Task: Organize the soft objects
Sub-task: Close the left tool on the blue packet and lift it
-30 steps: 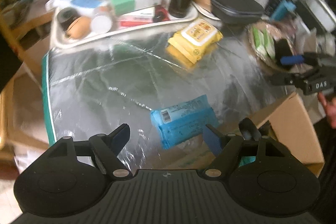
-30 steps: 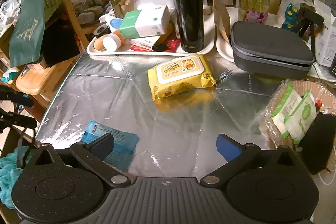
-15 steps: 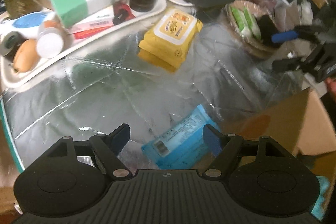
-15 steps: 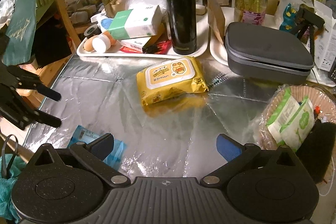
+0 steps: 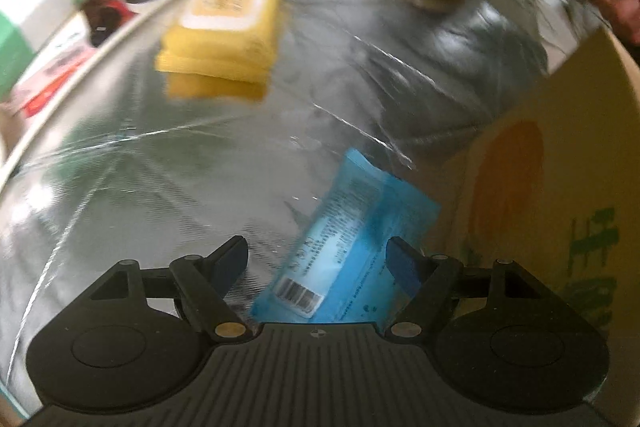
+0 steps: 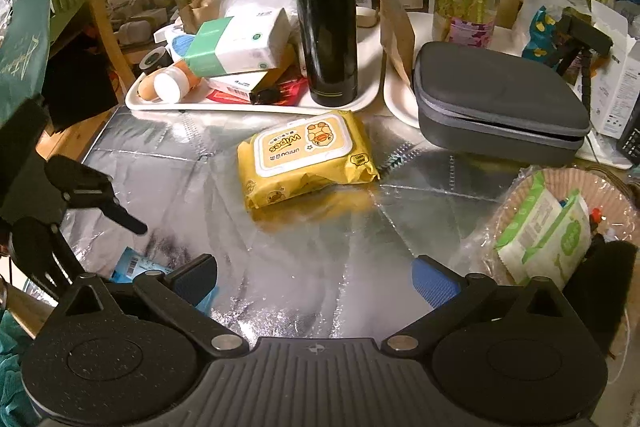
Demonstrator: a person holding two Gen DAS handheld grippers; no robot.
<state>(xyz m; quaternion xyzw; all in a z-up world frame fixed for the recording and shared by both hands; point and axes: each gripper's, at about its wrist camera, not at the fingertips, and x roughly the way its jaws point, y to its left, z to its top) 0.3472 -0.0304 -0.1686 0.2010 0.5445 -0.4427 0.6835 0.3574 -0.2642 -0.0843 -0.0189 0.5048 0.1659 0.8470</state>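
Beside the box (image 5: 560, 187), blue pack (image 5: 352, 247) lies ungrabbed under wide-open L gripper (image 5: 318, 259); R gripper (image 6: 314, 277) empty, spread too. Yellow wipes (image 6: 304, 159) farther off; 2 left.

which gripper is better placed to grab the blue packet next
Left. The left gripper is open with the blue packet lying partly between its fingers. The right gripper is open over bare foil, the packet off to its left.

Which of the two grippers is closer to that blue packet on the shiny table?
Left. The left gripper hangs open right over the blue packet; the right gripper sits off to its side, open.
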